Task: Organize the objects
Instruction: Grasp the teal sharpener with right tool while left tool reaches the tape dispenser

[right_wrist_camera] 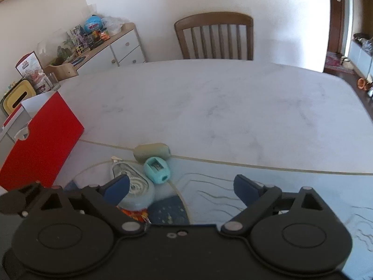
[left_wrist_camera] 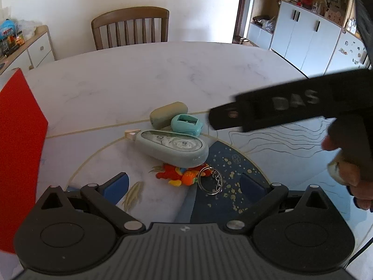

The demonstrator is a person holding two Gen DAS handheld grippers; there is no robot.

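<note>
- Tools first: the left tool (left_wrist_camera: 184, 187) hangs low over the surface with its blue pads (left_wrist_camera: 116, 186) spread wide, nothing between them.
- The right tool (right_wrist_camera: 181, 190) is likewise gaping, pads (right_wrist_camera: 244, 189) far apart and gripping nothing; in the left wrist view its black body (left_wrist_camera: 291, 107) reaches in from the right, blurred, with the person's right hand (left_wrist_camera: 349, 172) around its handle.
- The landmark is the grey-green correction tape dispenser (left_wrist_camera: 172, 148), lying flat on the patterned mat (left_wrist_camera: 279, 144) just ahead of the left tool's open gap.
- Tucked under the dispenser's near edge, on the side toward the left tool, is an orange-and-red toy keychain (left_wrist_camera: 179, 175); its metal ring and chain (left_wrist_camera: 211, 182) trail to the right onto the mat's dark blue patch.
- Touching the dispenser's far side is a teal pencil sharpener (left_wrist_camera: 186, 124), its opening turned upward.
- Beyond the sharpener, and touching it, lies an olive-grey eraser (left_wrist_camera: 169, 114), at the mat's far border.
- From the right wrist view the dispenser (right_wrist_camera: 135, 189) sits partly behind the right tool's left pad, with the sharpener (right_wrist_camera: 157, 170) and eraser (right_wrist_camera: 151, 152) just past it; all of them lie left of that tool's open gap.
- Left of the dispenser, well apart, stands a red box (right_wrist_camera: 44, 140) with its top open.
- Far beyond the dispenser, across the white marble surface (right_wrist_camera: 221, 107), a wooden chair (right_wrist_camera: 214, 37) is pushed up to the far edge.
</note>
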